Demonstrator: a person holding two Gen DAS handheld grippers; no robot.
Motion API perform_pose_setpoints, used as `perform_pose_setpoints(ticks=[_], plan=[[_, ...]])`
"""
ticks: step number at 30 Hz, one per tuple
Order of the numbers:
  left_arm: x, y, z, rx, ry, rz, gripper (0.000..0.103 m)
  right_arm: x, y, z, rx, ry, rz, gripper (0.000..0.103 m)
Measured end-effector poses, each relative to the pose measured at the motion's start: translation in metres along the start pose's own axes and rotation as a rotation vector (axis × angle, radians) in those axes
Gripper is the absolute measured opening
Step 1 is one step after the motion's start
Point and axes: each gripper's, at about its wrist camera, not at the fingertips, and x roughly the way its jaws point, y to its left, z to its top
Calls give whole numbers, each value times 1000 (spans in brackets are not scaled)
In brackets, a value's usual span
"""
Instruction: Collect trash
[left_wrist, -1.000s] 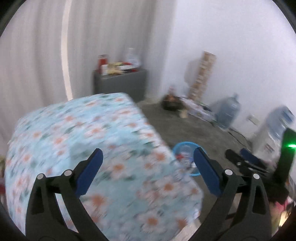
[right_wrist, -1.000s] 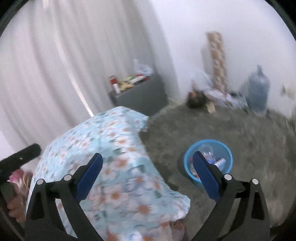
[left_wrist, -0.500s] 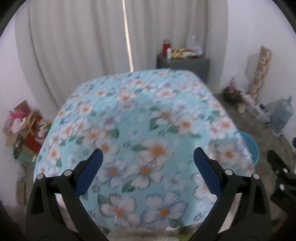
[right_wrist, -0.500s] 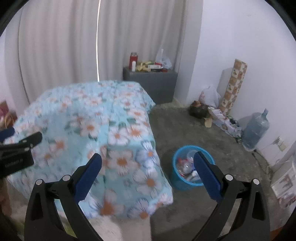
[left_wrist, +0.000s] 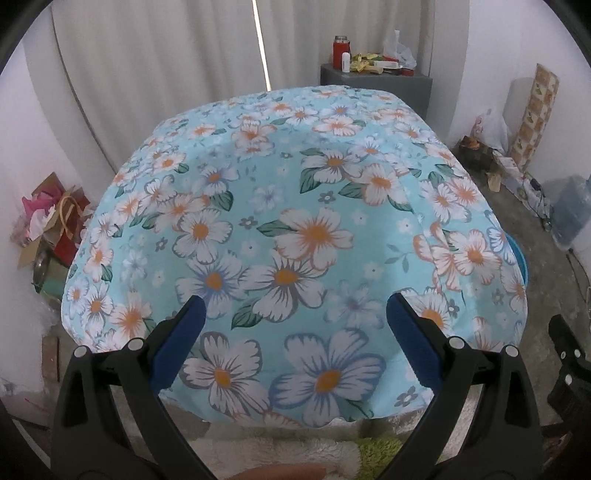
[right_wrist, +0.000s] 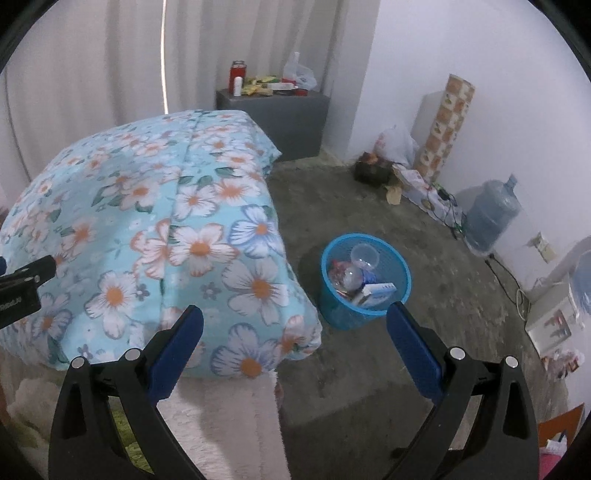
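Note:
A blue mesh waste basket (right_wrist: 365, 306) stands on the floor right of the table, holding clear plastic cups, a small carton and wrappers; only a sliver of its rim (left_wrist: 519, 254) shows in the left wrist view. My left gripper (left_wrist: 295, 332) hangs open over the near part of the floral tablecloth (left_wrist: 295, 229), nothing between its fingers. My right gripper (right_wrist: 295, 332) is open too, held above the table's corner (right_wrist: 288, 343) and the floor, short of the basket. No loose trash shows on the cloth.
A grey cabinet (right_wrist: 288, 122) with bottles and packets stands at the back wall. A water jug (right_wrist: 489, 214), patterned roll (right_wrist: 443, 129), bags and cables line the right wall. Cardboard and gift bags (left_wrist: 48, 225) sit left of the table. A fluffy rug (right_wrist: 221, 424) lies below.
Both cameras have swung left and steadied. The left view now faces the whole tabletop instead of its right edge and the basket; the right view has pulled back and sharpened. Both grippers stayed open.

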Motion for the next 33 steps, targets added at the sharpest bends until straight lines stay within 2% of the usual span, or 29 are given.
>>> perform_pose_setpoints(ticks=[13, 33], plan=[[-5, -18, 1, 64, -11, -5, 94, 4, -17, 1, 29, 7, -8, 96], [-6, -23, 2, 55, 4, -53, 94, 3, -18, 1, 25, 0, -12, 96]])
